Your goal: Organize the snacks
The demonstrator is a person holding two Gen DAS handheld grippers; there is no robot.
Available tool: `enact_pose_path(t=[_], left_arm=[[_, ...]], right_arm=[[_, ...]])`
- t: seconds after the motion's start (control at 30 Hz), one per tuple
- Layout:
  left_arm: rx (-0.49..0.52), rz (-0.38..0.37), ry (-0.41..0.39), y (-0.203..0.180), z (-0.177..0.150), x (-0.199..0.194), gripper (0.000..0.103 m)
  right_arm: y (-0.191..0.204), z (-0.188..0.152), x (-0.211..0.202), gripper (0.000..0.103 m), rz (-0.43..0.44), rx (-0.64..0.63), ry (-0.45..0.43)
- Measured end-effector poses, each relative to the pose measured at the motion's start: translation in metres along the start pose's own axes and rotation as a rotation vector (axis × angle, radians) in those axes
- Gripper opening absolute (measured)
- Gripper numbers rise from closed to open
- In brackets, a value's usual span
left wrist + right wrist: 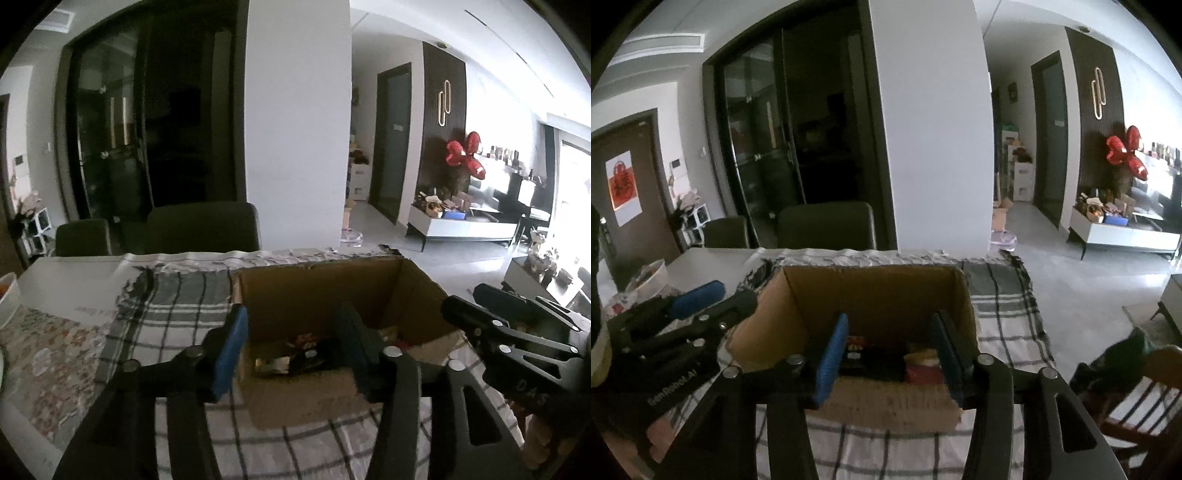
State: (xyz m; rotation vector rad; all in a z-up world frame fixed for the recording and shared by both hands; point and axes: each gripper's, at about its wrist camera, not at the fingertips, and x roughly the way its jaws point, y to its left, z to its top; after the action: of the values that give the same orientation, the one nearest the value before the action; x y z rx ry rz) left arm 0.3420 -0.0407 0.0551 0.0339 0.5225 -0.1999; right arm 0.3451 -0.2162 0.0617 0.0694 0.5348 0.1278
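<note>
Snacks (pixel 886 360) were seen lying dim and hard to identify inside the cardboard box (pixel 332 288) on the plaid-covered surface (pixel 177 295). Both claws, left (pixel 291 354) and right (pixel 890 358), were held wide open, empty, at 6 o'clock of the box.

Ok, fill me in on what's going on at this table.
A person is sorting snacks with a hand-held gripper in each hand. Both the left hand-held gripper and the right hand-held gripper are open and empty, side by side, pointing at an open cardboard box on a plaid cloth. Several snack packets already lie at the bottom of the box; they are too dark and blurred to identify. Neither gripper is holding anything right now.
</note>
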Motion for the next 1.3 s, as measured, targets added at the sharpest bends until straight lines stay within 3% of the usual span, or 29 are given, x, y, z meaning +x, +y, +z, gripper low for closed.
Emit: enact_pose_path(t=[0.23, 0.3, 0.47, 0.57, 0.93, 1.3], left_arm=[[0.013, 0.037, -0.032, -0.006, -0.023, -0.057, 0.066], [0.019, 0.049, -0.037, -0.006, -0.030, -0.070, 0.069], [0.041, 0.064, -0.063, -0.015, -0.055, -0.115, 0.075], [0.049, 0.067, -0.067, -0.018, -0.069, -0.136, 0.079], [0.051, 0.115, -0.056, -0.017, -0.118, -0.187, 0.090], [0.049, 0.124, -0.075, -0.022, -0.146, -0.226, 0.098]], right_arm=[[0.005, -0.019, -0.043, 0.050, -0.003, 0.006, -0.008], [0.008, -0.026, -0.059, 0.058, -0.018, 0.001, -0.018], [0.015, -0.048, -0.098, 0.059, -0.036, -0.025, -0.037], [0.020, -0.062, -0.121, 0.065, -0.029, -0.017, -0.045], [0.035, -0.116, -0.163, 0.070, -0.036, -0.013, -0.009], [0.044, -0.148, -0.207, 0.070, -0.053, -0.027, -0.041]])
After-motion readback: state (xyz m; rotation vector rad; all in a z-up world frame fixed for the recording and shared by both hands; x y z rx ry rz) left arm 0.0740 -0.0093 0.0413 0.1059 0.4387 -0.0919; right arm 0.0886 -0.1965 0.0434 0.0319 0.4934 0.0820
